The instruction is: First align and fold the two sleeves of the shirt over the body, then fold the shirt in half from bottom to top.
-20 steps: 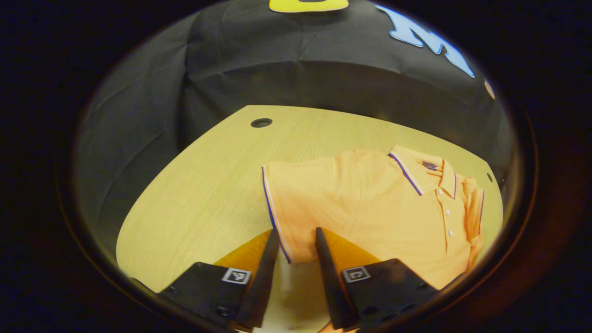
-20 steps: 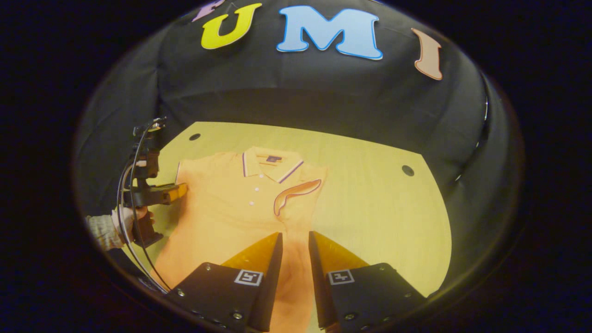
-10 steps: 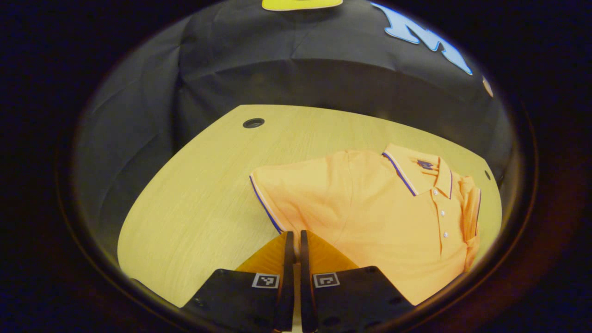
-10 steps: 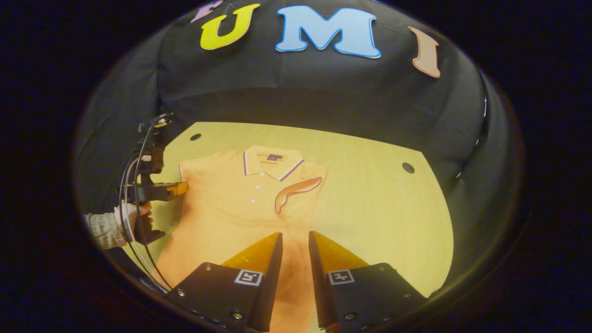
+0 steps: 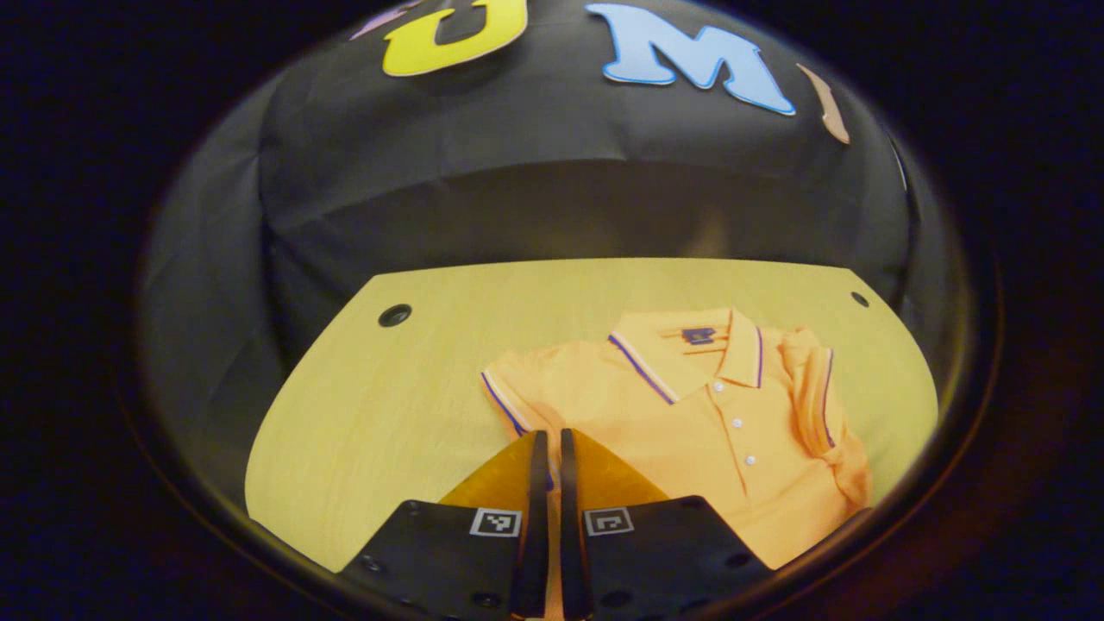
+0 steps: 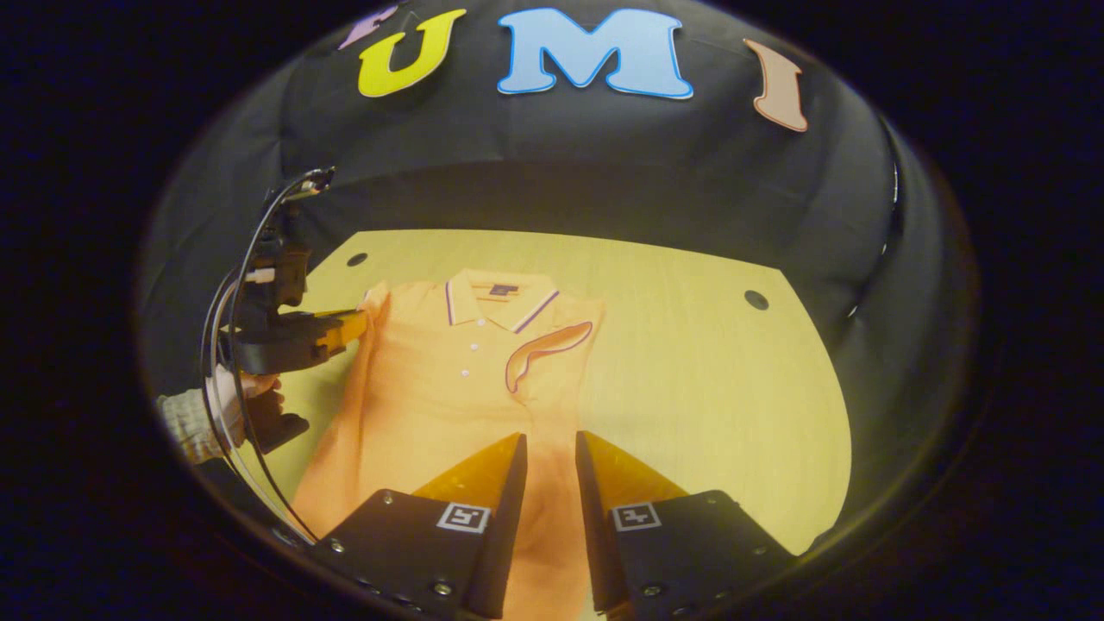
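Shirt [image 5: 690, 431] sleeve edge vanishes between the closed left claw [image 5: 547, 444] fingers.

The shirt [image 5: 690, 431], lying ahead of the left gripper's [image 5: 548, 448] closed fingers, is matt knit cloth with a fine pebbled weave; its collar [image 5: 681, 354] and the sleeve cuff [image 5: 504, 404] just beyond the fingertips have smooth woven stripe trim, and small glossy buttons [image 5: 737, 423] sit on the placket. Under it the table [image 5: 371, 414] looks like pale wood-grain laminate, smooth with a soft sheen. The wall [image 6: 604, 181] beyond the right gripper's [image 6: 550, 448] fingers is matt, creased cloth.
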Available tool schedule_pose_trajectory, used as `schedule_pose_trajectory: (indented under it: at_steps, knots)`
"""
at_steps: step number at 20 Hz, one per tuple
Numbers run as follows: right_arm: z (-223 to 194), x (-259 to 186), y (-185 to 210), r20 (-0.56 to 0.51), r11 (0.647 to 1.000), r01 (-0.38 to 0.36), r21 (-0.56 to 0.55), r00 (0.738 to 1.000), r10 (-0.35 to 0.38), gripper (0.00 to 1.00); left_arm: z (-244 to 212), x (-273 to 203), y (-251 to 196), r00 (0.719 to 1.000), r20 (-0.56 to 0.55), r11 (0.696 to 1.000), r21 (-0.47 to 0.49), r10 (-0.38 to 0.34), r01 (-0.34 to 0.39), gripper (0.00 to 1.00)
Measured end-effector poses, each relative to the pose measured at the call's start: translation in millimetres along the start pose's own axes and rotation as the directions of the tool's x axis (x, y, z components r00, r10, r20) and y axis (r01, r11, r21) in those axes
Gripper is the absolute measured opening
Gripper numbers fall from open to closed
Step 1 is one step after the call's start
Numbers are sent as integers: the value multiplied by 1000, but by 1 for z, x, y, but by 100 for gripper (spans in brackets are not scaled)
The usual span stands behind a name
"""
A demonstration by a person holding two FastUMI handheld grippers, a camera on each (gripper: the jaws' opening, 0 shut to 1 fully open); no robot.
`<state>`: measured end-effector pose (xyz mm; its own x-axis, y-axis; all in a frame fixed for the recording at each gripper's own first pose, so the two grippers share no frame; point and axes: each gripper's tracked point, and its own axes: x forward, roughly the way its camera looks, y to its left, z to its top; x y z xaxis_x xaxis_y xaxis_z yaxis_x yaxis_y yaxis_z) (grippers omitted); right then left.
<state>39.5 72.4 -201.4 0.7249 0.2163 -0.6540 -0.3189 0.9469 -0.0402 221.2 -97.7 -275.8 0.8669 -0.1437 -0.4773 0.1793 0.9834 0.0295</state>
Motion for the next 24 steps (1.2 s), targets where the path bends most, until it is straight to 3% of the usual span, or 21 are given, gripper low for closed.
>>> schedule_pose_trajectory:
  at_steps: [6, 12, 13, 16, 17, 18, 20, 21, 22, 24]
  knots:
    - [-9, 1, -1, -8, 1000, 5, 29, 1000, -5, 37, 0, -2, -79, 989, -14, 979, 141, -144, 145, 12]
    - [-25, -6, -11, -14, 997, 25, 70, 1000, -24, 37, -22, 5, -97, 984, -81, 972, 160, -159, 170, 13]
    - [-30, -5, -14, -16, 997, 29, 77, 999, -28, 37, -26, 6, -97, 984, -87, 973, 159, -155, 167, 16]
    - [-35, -6, -17, -18, 993, 32, 114, 999, -31, 37, -25, 3, -98, 982, -81, 973, 146, -169, 180, 52]
    - [-37, -5, -18, -19, 992, 34, 125, 999, -32, 37, -23, 1, -97, 982, -77, 973, 146, -170, 180, 58]
    - [-38, -5, -20, -21, 990, 36, 136, 999, -33, 37, -23, -2, -94, 983, -76, 973, 148, -167, 177, 75]
    - [-41, -4, -22, -26, 988, 38, 149, 999, -34, 37, -22, -11, -90, 983, -75, 975, 140, -166, 175, 92]
    - [-44, -3, -22, -30, 987, 38, 154, 999, -34, 37, -23, -16, -87, 983, -74, 976, 128, -165, 174, 86]
    - [-47, -3, -22, -36, 987, 37, 158, 999, -32, 39, -24, -22, -83, 983, -79, 978, 115, -166, 174, 92]
    - [-52, -1, -21, -49, 985, 31, 169, 999, -23, 37, -31, -35, -77, 982, -89, 980, 94, -165, 174, 92]
